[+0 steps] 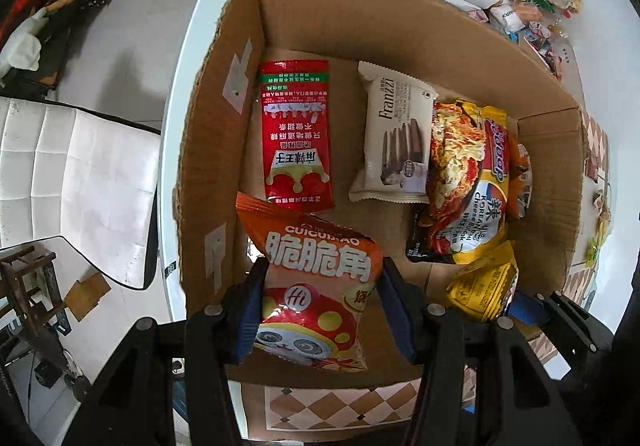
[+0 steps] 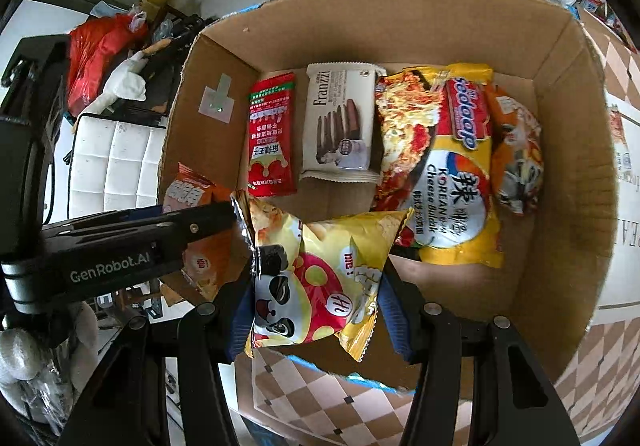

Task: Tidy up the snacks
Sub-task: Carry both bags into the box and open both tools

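Two snack bags were in my grip over the open cardboard box (image 1: 224, 94) at this moment. My left gripper (image 1: 322, 310) had its blue pads (image 1: 249, 310) pressed against both sides of the orange snack bag (image 1: 316, 286), which hung above the near left corner of the box with its top edge tilted toward the red packet (image 1: 296, 134). My right gripper (image 2: 316, 310) was clamped the same way on the yellow snack bag (image 2: 320, 278), a puffed bag with a panda face on it, held above the near edge of the box; in the right wrist view the left gripper and its orange bag showed just to the left of it.

On the floor of the box lay four things in a row along the far side: the red packet flat at the left, a cream Franzzi wafer pack (image 1: 396, 138) beside it, then a large yellow noodle pack (image 1: 468, 182) whose edge overlapped the wafer pack, and an orange noodle pack (image 2: 516, 150) partly tucked under it at the right wall. The box stood on a checked tablecloth (image 2: 304, 394), and beyond its far right corner I could see a heap of loose snacks (image 1: 536, 6) on the table
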Tool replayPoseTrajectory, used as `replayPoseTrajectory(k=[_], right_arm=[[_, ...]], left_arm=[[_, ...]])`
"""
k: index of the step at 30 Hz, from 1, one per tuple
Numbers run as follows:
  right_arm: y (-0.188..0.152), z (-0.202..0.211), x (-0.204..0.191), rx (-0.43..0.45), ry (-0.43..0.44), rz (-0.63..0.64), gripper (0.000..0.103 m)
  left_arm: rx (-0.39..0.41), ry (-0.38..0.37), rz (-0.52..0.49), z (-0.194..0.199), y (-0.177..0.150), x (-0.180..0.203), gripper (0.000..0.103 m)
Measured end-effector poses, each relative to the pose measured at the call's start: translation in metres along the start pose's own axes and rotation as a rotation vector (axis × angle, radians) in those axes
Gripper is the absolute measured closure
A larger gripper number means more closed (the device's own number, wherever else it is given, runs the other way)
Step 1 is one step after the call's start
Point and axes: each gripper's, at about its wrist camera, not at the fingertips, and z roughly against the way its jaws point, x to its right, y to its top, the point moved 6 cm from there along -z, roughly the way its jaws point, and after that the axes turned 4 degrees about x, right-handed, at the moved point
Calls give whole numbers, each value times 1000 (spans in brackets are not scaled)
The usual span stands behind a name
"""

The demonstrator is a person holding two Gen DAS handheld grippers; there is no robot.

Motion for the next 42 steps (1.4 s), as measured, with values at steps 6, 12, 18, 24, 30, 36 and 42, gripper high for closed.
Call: replayPoseTrajectory(k=[6,12,18,24,30,36,42], right_arm=[[3,-13,-8,-40,42,-15,34],[6,-21,-4,-48,-9,-6,6],[6,-17,8,-41,-114,15,6],[-6,-4,26,-32,-183,15,6],[-17,20,38,26,-237,6,6],[-39,63,41,123,-283,36,5],[-67,108,29,211,-307,81,5]], left_arm=[[-43,-19,-1,-7,1,-2,49],[-16,-28,32,-4,4,-8,20],[-2,-12,12,0,-2,-4,13],[65,18,-18,9,-16,10,12],[180,67,-29,34,-35,21,12],[293,92,-37,59,-60,29,12],[393,100,-59,92,-92,39,12]])
